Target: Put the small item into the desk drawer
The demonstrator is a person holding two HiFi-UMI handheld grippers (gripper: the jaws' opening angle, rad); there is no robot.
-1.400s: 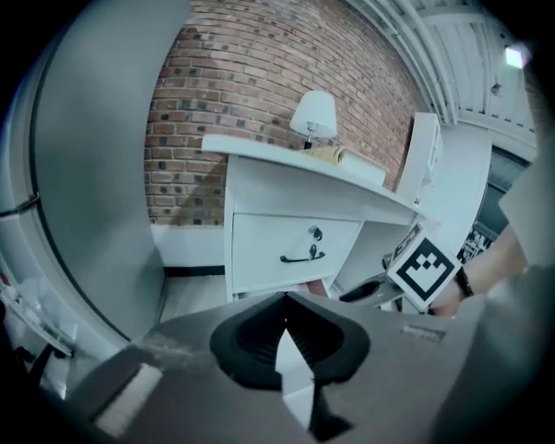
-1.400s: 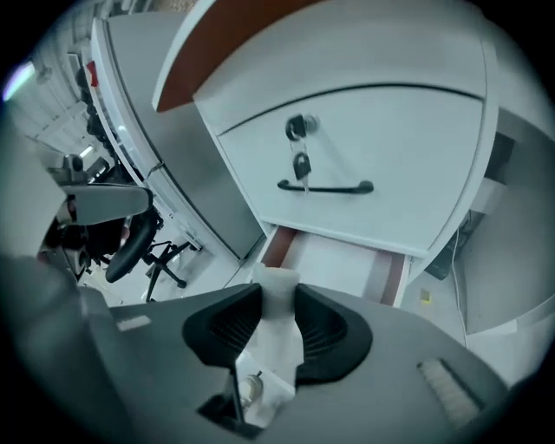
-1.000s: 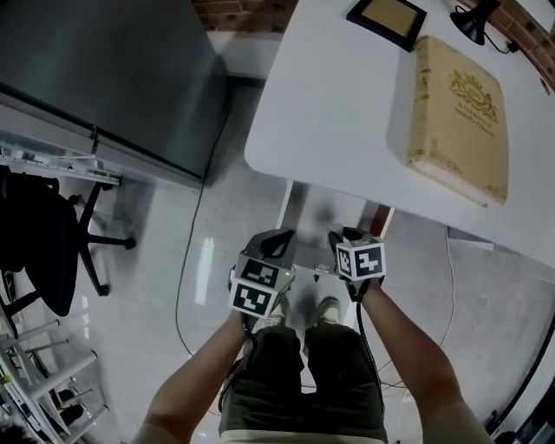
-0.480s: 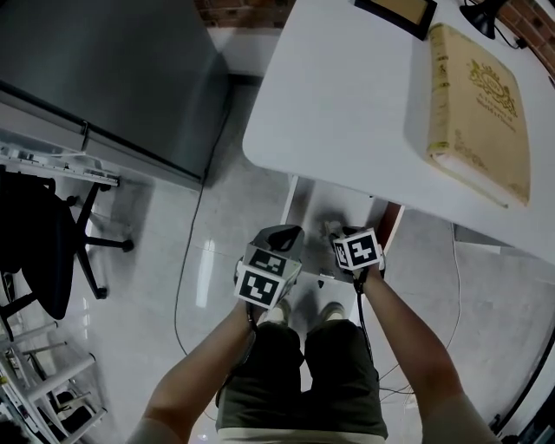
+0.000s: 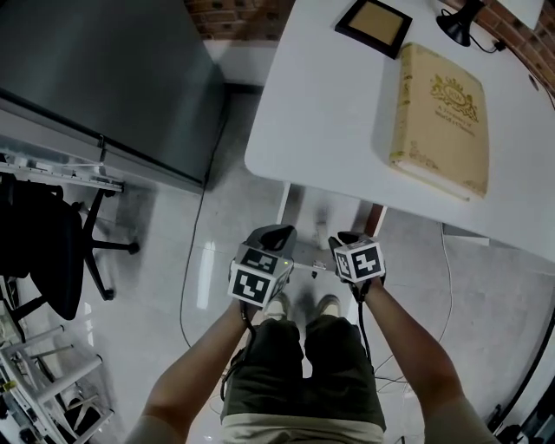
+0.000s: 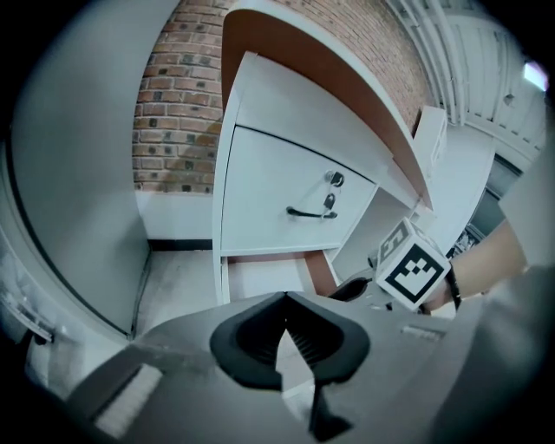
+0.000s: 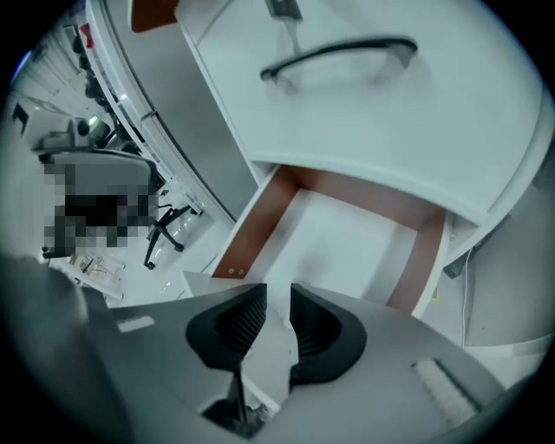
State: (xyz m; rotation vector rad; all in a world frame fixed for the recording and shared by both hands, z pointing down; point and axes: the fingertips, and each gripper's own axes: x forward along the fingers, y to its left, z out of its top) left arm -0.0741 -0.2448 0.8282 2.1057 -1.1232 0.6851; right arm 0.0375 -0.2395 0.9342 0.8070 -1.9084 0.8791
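The white desk (image 5: 329, 113) has a drawer unit under it. Its lower drawer (image 7: 251, 221) is pulled out, with brown sides and a white bottom; it also shows in the left gripper view as the lower drawer (image 6: 260, 276). The upper drawer (image 6: 286, 186) is closed, and its black handle (image 7: 338, 54) shows. I cannot make out the small item in any view. My right gripper (image 7: 277, 295) hangs over the pulled-out drawer; its jaws have just been closing, still stand apart, and nothing is between them. My left gripper (image 6: 286, 299) is beside it, jaw tips touching and empty. Both show from above: left gripper (image 5: 277, 232), right gripper (image 5: 341, 238).
On the desk lie a thick cream book (image 5: 438, 117), a dark picture frame (image 5: 375, 24) and a black lamp base (image 5: 460, 26). A grey cabinet (image 5: 104, 78) stands to the left, with an office chair (image 5: 52, 251) near it. A cable (image 5: 186, 286) runs across the tiled floor.
The head view has swung, so the desk and book sit differently in the frame. Both grippers stay side by side in front of the drawer unit.
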